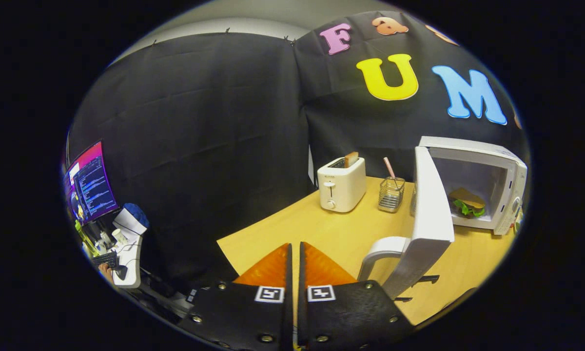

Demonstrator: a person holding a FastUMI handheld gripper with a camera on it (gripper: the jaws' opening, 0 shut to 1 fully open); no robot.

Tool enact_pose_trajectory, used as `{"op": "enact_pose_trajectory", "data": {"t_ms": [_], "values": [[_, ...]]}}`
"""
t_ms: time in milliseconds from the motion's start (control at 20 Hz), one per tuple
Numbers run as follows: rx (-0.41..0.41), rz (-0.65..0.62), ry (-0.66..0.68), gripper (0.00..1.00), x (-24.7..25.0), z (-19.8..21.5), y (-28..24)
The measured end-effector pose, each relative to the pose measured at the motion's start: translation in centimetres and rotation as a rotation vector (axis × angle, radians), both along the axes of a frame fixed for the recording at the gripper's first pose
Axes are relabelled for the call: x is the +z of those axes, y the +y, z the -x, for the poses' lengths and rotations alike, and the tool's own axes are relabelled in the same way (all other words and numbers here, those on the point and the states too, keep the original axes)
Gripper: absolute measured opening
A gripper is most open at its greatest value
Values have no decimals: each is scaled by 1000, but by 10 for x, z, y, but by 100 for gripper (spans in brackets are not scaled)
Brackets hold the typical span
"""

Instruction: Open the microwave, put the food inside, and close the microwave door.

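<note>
Food (466,203), a sandwich with green leaf showing, sits inside the microwave (492,168), well beyond the fingers and off to their right; door (431,214) hangs wide open, its handle (381,251) just right of the fingertips. Gripper (295,253) is pressed closed with only a thin slit between the fingers, holding nothing. What's left looks like the door close. Risks: fingers sit on the handle side of the door, so a push from here could miss the panel or catch the handle and swing the door further open instead of shutting it. A fast shove could slide the whole microwave across the table (341,234), or bounce the door back off the latch. Sandwich lies near the front of the cavity, could foul the door, hard to tell. Wide sweep could also clip the glass holder (391,195) or toaster (341,184) ahead of the fingers.
</note>
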State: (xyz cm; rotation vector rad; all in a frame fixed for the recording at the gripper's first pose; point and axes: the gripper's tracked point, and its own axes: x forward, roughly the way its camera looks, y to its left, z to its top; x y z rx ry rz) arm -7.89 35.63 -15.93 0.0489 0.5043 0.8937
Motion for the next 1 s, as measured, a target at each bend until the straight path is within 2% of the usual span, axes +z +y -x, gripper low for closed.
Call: {"op": "enact_pose_trajectory", "data": {"t_ms": [200, 400, 1000], "values": [[-8, 45, 24, 2, -21, -10, -11], [-43, 4, 80, 2, -23, -23, -26], [-126, 32, 80, 1, -22, -32, -99]]}}
